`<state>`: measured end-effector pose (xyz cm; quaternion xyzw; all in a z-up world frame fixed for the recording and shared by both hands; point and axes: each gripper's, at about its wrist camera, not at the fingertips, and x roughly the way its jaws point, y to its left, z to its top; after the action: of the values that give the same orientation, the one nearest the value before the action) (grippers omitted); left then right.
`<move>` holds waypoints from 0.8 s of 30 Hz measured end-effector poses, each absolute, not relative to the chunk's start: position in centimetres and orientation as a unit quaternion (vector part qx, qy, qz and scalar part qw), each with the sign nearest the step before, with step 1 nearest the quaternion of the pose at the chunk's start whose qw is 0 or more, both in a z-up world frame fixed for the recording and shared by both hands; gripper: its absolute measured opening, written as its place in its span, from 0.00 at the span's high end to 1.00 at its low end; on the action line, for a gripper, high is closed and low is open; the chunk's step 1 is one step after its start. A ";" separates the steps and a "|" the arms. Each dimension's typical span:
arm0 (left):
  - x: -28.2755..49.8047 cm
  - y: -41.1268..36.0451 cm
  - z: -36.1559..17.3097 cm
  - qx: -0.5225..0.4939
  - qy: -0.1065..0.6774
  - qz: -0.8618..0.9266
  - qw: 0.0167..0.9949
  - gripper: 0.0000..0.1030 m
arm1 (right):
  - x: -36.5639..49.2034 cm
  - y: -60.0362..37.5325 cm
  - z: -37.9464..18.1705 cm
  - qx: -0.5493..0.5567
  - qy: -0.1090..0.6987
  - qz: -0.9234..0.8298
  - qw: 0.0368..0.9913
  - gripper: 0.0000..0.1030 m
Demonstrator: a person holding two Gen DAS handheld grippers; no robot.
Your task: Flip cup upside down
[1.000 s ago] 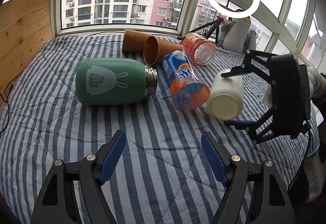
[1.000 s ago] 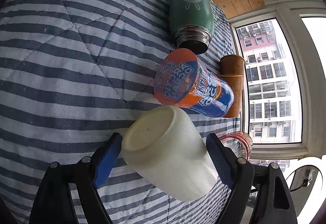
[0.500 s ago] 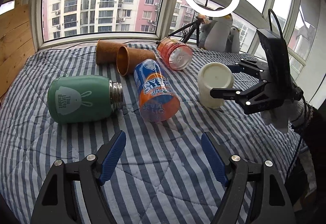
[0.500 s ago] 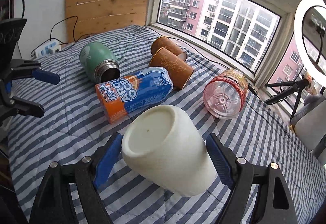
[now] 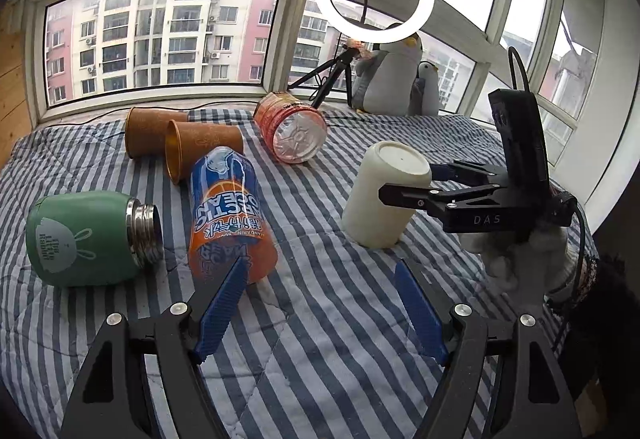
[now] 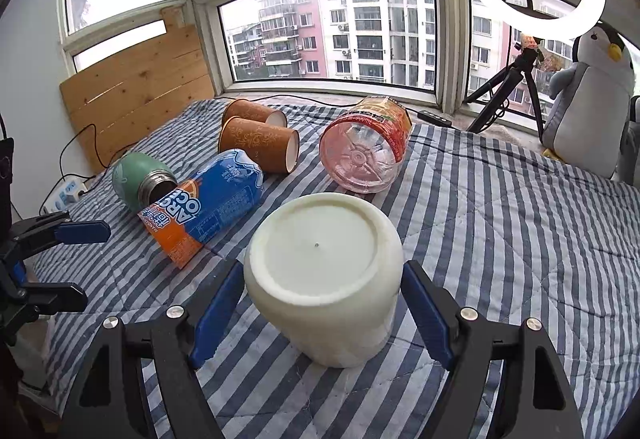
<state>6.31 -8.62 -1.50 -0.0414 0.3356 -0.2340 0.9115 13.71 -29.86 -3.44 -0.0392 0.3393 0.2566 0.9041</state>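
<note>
Cup flipped, mouth down on the bed, right gripper around it.

Left wrist view: cup (image 5: 383, 195) stands base-up toward the bed's (image 5: 320, 319) right edge, right gripper (image 5: 404, 183) fingers alongside its upper wall; left gripper (image 5: 320, 309) is spread wide and empty. Right wrist view: cup (image 6: 324, 275) sits between the gripper's (image 6: 322, 313) pads, jaws look parted, contact uncertain. It seems light, rigid, smooth plastic; mid-wall from both sides is the likely hold.
</note>
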 end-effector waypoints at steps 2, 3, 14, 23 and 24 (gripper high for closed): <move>6.4 -9.0 -1.6 -0.053 0.332 -0.240 0.911 0.23 | 13.4 -30.0 -3.2 -0.036 0.330 0.253 0.909 0.25; 6.5 -9.1 -1.7 -0.055 0.330 -0.240 0.911 0.23 | 13.1 -30.2 -3.0 -0.031 0.325 0.252 0.911 0.25; 4.0 -11.2 -0.5 -0.043 0.274 -0.219 0.935 0.20 | 6.0 -32.5 -0.6 0.011 0.230 0.169 0.958 0.25; 1.4 -12.7 1.5 -0.034 0.206 -0.179 0.961 0.04 | -0.8 -32.9 1.3 -0.013 0.150 0.076 0.986 0.20; 1.3 -12.9 1.5 -0.034 0.201 -0.176 0.963 0.03 | -1.2 -32.8 1.2 -0.018 0.145 0.071 0.987 0.20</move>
<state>1.27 -12.85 1.48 -0.0343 0.2009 -0.1756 0.9631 -1.22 -32.84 1.22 -0.0184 0.1453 0.0709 0.9867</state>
